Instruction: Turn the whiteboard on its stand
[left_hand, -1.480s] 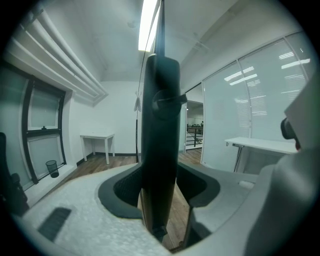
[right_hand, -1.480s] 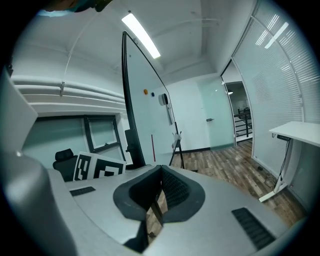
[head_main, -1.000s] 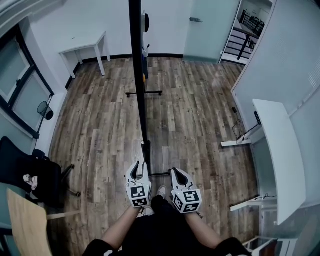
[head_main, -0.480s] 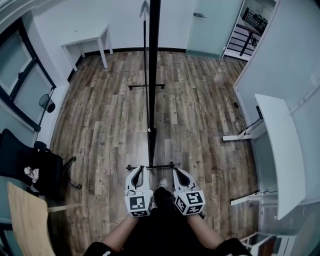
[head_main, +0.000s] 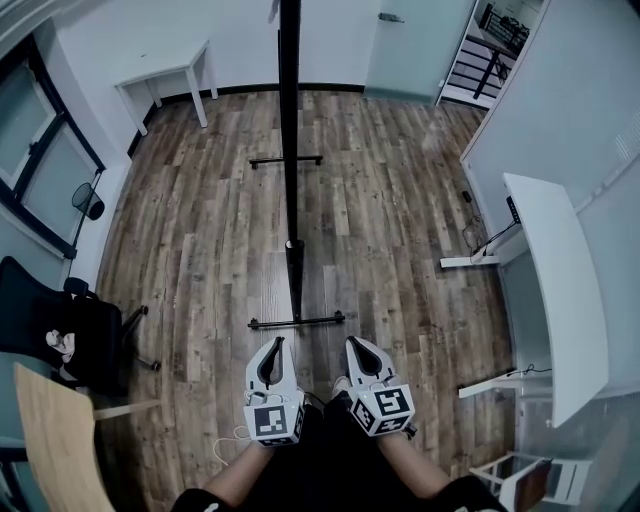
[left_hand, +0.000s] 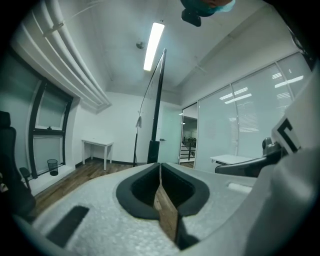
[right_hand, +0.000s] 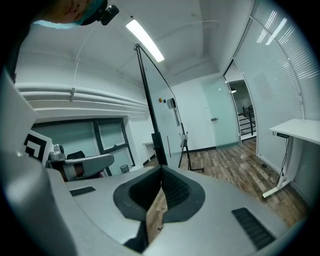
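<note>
The whiteboard (head_main: 290, 110) stands edge-on like a thin black line on its stand (head_main: 296, 322) on the wood floor (head_main: 200, 250), near but not touching the left gripper (head_main: 277, 345) and right gripper (head_main: 353, 345), both closed on nothing, side by side, pointing forward

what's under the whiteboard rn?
Seen edge-on, the whiteboard stands over wood floor and its stand's two black foot bars: near foot bar, far foot bar. The floor strip right beneath its edge is covered.
</note>
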